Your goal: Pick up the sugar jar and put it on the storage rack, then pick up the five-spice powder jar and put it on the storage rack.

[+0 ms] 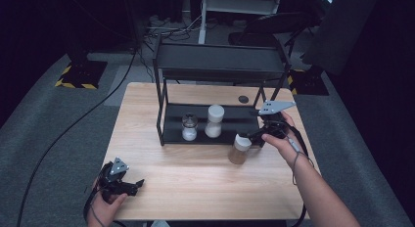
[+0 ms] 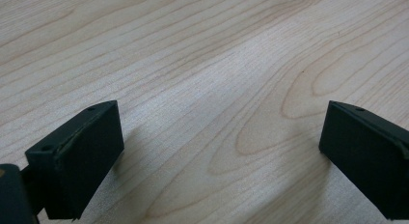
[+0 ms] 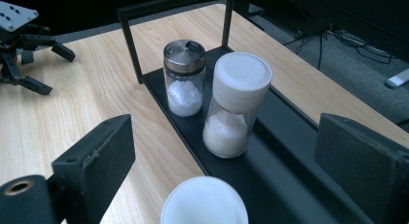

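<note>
Honestly, the risk sits with the brown-filled jar (image 1: 239, 149) standing on the bench (image 1: 195, 178) just in front of the black rack (image 1: 215, 70). The right hand-held gripper (image 1: 250, 135) has its jaws spread wide, one on each side of the jar's white cap (image 3: 204, 202), and I would say the pads are not pressing on it. If that hand swings sideways from here, a jaw could clip the cap and tip the jar, or knock it against the rack's lower shelf (image 3: 284, 161), where the tall white-capped jar (image 3: 235, 103) and the steel-topped shaker (image 3: 184, 77) stand close together. The left hand-held gripper (image 1: 134, 185) rests low at the near corner, jaws wide and empty over bare wood.

Much is hard to judge: the right gripper view cuts off the jar's body, and the high view leaves the gap between pad and cap unclear.
</note>
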A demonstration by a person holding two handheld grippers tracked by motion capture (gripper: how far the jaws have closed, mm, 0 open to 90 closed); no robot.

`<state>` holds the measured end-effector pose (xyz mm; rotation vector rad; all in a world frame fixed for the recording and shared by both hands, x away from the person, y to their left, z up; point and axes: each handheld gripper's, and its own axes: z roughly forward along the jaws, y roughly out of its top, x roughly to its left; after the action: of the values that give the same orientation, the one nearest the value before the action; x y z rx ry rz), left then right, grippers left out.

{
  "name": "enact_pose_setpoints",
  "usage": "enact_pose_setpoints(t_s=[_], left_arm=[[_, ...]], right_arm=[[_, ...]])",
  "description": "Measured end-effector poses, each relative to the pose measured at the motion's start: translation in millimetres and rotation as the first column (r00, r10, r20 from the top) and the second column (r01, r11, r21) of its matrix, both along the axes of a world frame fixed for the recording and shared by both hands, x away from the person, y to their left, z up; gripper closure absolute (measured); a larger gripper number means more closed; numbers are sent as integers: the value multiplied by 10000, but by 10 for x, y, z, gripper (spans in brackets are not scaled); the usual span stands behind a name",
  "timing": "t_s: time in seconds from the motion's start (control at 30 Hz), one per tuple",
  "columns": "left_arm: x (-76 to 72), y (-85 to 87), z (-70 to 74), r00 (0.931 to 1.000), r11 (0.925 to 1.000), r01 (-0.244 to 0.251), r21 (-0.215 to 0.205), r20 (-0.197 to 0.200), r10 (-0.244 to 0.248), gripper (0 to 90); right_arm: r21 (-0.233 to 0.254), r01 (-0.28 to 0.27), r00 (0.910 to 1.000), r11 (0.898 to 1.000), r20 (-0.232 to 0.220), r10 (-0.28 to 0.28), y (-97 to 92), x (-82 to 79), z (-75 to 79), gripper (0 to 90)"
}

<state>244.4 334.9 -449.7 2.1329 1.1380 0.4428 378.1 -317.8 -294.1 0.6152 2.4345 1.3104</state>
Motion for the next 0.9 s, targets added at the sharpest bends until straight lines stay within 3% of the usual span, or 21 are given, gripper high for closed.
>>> enact_pose_setpoints(t_s=[0.33, 0.9], left_arm=[[0, 0, 0, 10000, 10000, -1, -1, -2, 1, 13], [1, 0, 1, 10000, 10000, -4, 1, -4, 4, 13]], right_arm=[[-127, 152, 9999, 9998, -3, -152, -96, -119, -142, 61], [-543, 187, 9988, 9983, -434, -211, 6, -106, -538, 61]])
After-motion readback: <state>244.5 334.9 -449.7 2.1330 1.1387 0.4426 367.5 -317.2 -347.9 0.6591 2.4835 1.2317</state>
